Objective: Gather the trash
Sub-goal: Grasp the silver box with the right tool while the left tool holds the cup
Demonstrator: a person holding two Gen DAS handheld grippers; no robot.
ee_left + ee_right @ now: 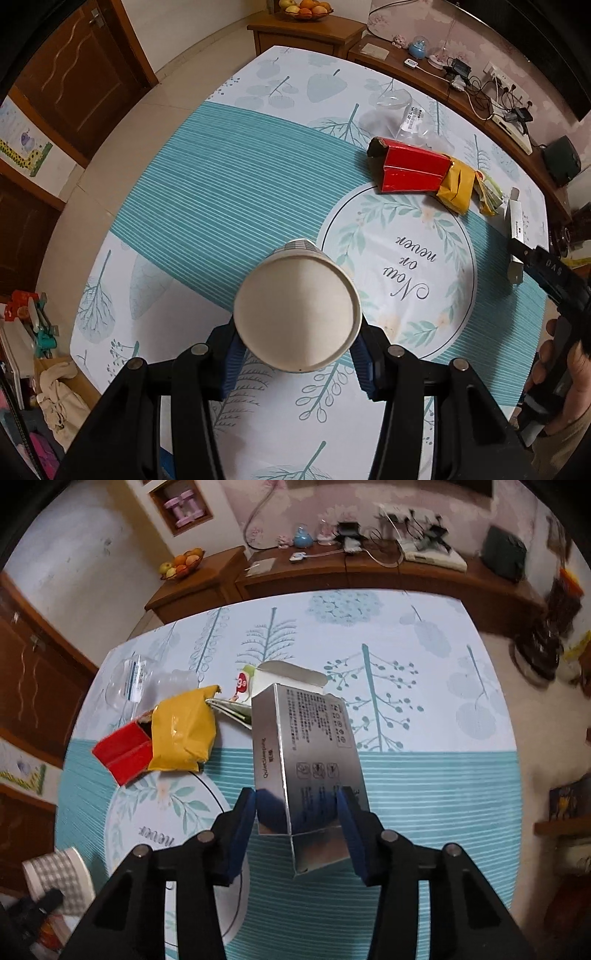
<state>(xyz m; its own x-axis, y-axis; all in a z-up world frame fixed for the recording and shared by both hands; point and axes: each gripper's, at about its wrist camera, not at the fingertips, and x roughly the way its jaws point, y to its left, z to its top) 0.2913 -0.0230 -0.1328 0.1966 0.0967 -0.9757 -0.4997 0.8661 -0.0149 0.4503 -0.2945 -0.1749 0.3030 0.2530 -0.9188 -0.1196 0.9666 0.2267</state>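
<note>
Left gripper (297,360): blue pads clamped on a white paper cup with grey check pattern (297,314), mouth toward the camera, held above the leaf-print tablecloth (221,184). Right gripper (297,830): fingers closed on a silver cardboard box (306,753), its far flap open. Beyond, on the cloth: a red carton (123,755) touching a yellow foil pouch (183,733); behind them, clear plastic packaging (147,685). Farthest: a wooden sideboard (369,576).

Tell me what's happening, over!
Left gripper shut on cup. Right gripper shut on silver box. Red box, yellow bag on table. Nothing blocking.
</note>
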